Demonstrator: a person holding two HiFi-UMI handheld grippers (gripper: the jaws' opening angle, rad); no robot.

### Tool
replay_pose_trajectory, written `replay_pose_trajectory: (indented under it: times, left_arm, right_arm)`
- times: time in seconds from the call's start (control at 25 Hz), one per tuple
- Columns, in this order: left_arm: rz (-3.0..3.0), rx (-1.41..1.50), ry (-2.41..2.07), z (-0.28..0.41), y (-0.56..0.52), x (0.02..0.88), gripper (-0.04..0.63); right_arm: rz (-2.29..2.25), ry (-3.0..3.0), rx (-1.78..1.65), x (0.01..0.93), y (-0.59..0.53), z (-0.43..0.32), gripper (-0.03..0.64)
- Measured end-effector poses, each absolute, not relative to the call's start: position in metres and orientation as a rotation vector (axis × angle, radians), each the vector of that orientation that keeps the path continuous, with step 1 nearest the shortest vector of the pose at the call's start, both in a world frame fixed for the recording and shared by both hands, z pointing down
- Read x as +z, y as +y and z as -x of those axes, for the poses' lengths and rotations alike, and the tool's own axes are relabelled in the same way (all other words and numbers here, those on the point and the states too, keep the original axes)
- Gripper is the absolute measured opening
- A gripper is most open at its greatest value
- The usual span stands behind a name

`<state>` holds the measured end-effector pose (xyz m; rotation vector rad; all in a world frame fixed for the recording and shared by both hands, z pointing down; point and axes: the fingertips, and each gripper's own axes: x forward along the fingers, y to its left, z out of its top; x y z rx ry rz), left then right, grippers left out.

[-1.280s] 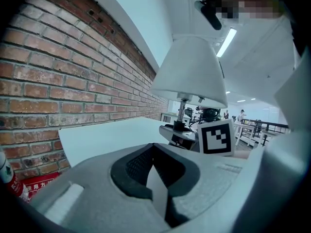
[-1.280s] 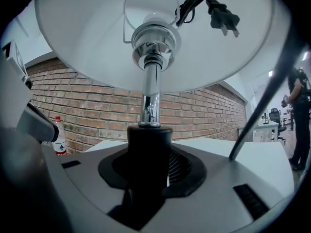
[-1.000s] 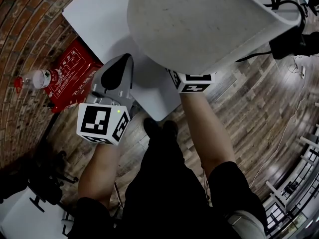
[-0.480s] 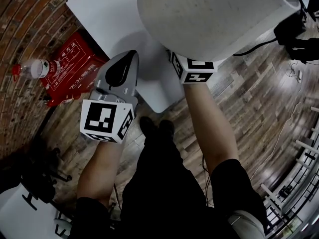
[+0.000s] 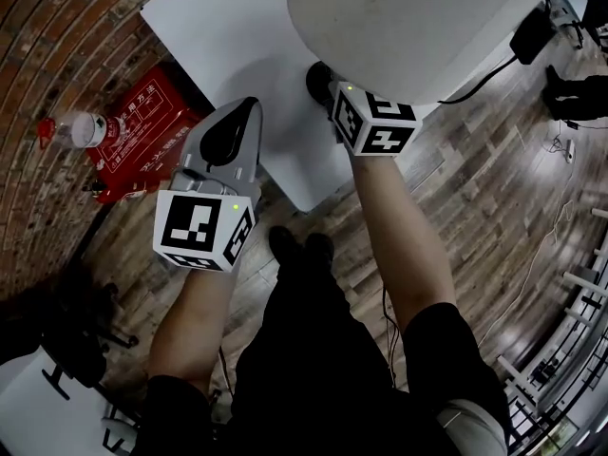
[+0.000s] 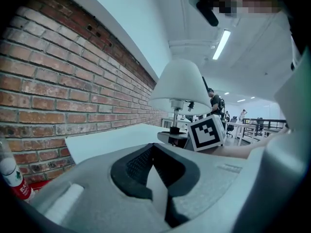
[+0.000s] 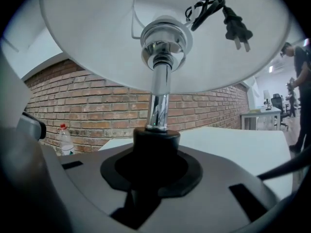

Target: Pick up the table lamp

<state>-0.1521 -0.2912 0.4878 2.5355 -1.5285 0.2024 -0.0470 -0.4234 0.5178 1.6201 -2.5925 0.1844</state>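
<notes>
The table lamp's wide white shade (image 5: 408,27) fills the top of the head view and hides most of the lamp on the white table (image 5: 218,36). In the right gripper view its chrome stem (image 7: 158,101) rises from a black collar (image 7: 155,140), and a plug (image 7: 235,28) hangs under the shade (image 7: 87,42). My right gripper (image 7: 155,157) is shut on that collar; its marker cube (image 5: 375,126) shows below the shade's edge. My left gripper (image 5: 250,110) hangs at the table's near corner, left of the lamp, jaws shut and empty (image 6: 151,149).
A brick wall (image 6: 43,96) runs along the left. A water bottle (image 5: 81,126) and a red box (image 5: 142,126) lie on the wooden floor beside the table. Black cables and an adapter (image 5: 532,36) sit at the table's far right. People stand in the background (image 6: 214,103).
The shade has shifted up and right in the head view, uncovering the right marker cube and a dark part under the shade. The left gripper has edged up toward the table corner.
</notes>
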Motion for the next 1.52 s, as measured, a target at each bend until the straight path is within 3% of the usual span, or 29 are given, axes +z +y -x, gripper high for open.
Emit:
replay_pose_trajectory:
  times: [0.64,1.52]
  left_arm:
    - [-2.580,0.185,-1.545,0.145,-0.277,0.391,0.003]
    - [-2.622,0.176,-1.493,0.170,-0.181,0.288,0.003]
  right_arm:
    - [-1.551,-2.613,0.177,0.422,-0.394,0.035,0.097]
    - [-1.440,-2.698,0.130,0.266,-0.267,0.049,0.098]
